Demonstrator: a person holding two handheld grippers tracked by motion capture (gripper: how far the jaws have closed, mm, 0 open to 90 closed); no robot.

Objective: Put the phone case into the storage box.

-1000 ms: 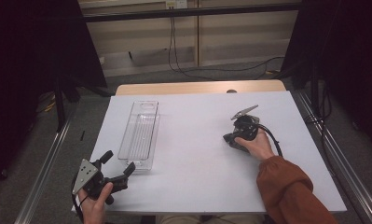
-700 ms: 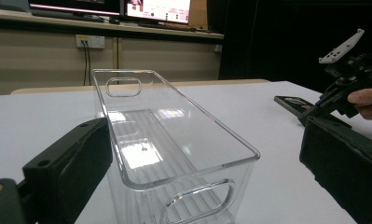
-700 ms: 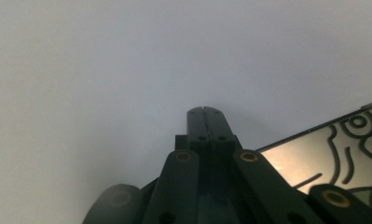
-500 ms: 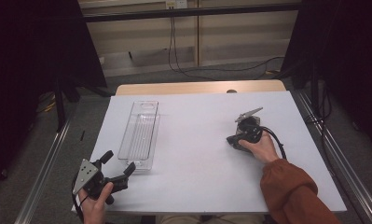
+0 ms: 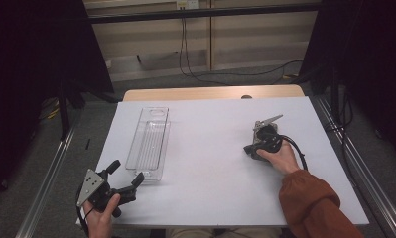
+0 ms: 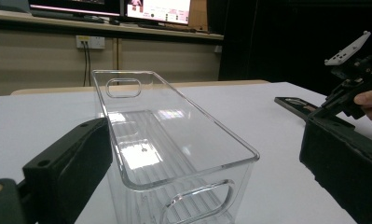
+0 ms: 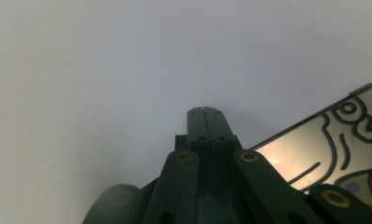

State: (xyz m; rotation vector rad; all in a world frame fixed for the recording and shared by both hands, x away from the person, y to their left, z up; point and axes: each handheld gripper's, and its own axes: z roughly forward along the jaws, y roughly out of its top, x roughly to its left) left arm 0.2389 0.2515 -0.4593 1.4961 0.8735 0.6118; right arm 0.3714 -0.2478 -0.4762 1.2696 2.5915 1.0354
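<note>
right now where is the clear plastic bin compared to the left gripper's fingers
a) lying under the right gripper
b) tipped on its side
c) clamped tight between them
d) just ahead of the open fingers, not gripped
d, in the left gripper view the clear bin stands upright just beyond the left gripper, whose fingers are spread wide to either side without pressing on its walls.

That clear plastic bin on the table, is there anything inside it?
Empty. The clear bin stands upright with its open top up, and both the high view and the left gripper view show only its bare ribbed floor.
</note>
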